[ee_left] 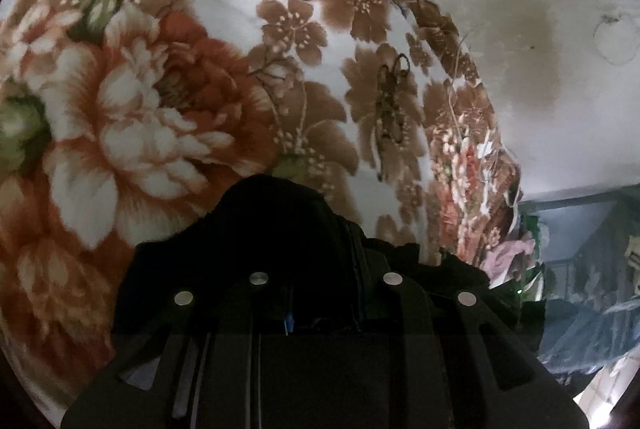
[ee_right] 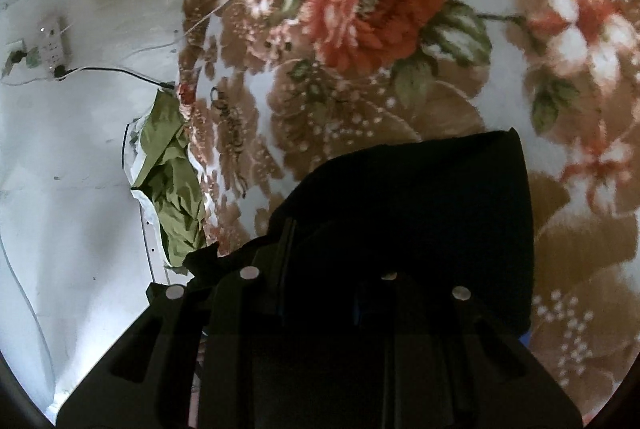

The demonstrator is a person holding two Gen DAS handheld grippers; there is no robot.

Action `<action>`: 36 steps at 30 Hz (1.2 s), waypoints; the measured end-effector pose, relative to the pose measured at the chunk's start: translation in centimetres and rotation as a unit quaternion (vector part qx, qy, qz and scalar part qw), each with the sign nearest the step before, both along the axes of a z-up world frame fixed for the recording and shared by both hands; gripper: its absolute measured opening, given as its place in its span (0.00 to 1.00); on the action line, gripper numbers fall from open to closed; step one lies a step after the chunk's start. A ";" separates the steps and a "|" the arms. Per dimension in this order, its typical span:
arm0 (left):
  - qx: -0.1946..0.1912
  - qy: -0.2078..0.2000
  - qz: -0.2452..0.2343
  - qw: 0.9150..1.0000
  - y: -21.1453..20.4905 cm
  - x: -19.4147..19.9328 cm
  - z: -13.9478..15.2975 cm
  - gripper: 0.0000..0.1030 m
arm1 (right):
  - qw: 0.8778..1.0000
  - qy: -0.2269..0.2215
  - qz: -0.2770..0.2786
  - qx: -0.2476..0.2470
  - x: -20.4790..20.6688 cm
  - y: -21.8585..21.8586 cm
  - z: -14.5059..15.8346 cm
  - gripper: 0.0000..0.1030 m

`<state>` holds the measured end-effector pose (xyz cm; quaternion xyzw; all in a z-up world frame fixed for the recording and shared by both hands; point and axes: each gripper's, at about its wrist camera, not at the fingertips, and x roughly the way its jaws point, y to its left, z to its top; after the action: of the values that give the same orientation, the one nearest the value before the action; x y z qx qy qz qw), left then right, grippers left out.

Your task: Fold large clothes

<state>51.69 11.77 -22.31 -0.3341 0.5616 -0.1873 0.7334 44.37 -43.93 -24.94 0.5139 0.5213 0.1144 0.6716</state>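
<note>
A: Left wrist view checked. Black, soft cloth garment [ee_left: 280, 225] found bunched at lower centre of frame, draped over the left gripper [ee_left: 324, 293] and hiding its fingertips. Jaws noted close together, with dark fabric running between them; judged clamped on the cloth, though pads themselves not visible.

B: Right wrist view checked. Same black garment [ee_right: 420, 213] seen at lower centre and lower right, a broad flap with a straight edge along its right side, rising from the right gripper [ee_right: 320, 285]. Jaws likewise narrow, fabric lying across them; judged clamped, pads hidden.

A: Surface recorded: plush floral blanket in rust, brown and white [ee_left: 180, 89], filling left and centre of frame, beneath and beyond the garment.

B: Confirmed, same blanket [ee_right: 400, 49] across upper and right of frame. Crumpled olive-green cloth [ee_right: 172, 181] noted at left centre, at the blanket's edge, apart from the black garment.

A: Governing relation: garment held at both grippers, hanging ahead of and over the jaws, blanket lying further ahead and below. Long axis judged to run from one gripper to the other; not confirmable, span between them out of view.

B: Neither hand judged nearer. Laying down on open blanket advised, clear of the green cloth.
</note>
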 end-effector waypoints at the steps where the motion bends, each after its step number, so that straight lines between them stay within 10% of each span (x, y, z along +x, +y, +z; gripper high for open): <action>1: 0.007 -0.004 -0.005 1.000 -0.1 0.2 -0.3 0.20 | 1.000 -0.001 0.000 0.001 0.1 -0.1 -0.3 0.22; 8: 0.034 -0.035 -0.034 0.998 -0.7 0.9 -0.5 0.33 | 1.000 -0.023 -0.012 0.016 0.1 -0.3 -1.5 0.28; 12: 0.047 -0.061 -0.065 0.995 -1.5 0.2 2.4 0.91 | 0.998 -0.062 0.014 -0.020 -0.2 0.5 1.9 0.63; 15: 0.085 -0.092 -0.079 0.989 -2.0 -1.0 5.6 0.95 | 0.993 -0.093 0.019 -0.065 -1.1 1.5 5.7 0.89; 18: 0.120 -0.117 -0.087 0.982 -2.1 -2.6 8.6 0.95 | 0.985 -0.126 0.015 -0.117 -2.5 2.8 10.1 0.93; 26: 0.238 -0.237 -0.077 0.939 -4.9 -9.7 16.4 0.95 | 0.933 -0.194 -0.010 -0.304 -7.3 5.4 19.0 0.96; 31: 0.310 -0.274 -0.079 0.907 -11.8 -15.6 16.5 0.95 | 0.866 -0.180 0.011 -0.465 -10.3 12.6 19.8 0.95; 36: 0.294 -0.245 -0.100 0.919 -18.2 -16.6 12.5 0.95 | 0.843 -0.140 0.057 -0.516 -10.5 19.5 14.7 0.95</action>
<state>35.07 -6.41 -9.84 0.0105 0.4247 -0.1617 0.8907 33.88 -24.40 -10.27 0.0414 0.4339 -0.0622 0.8979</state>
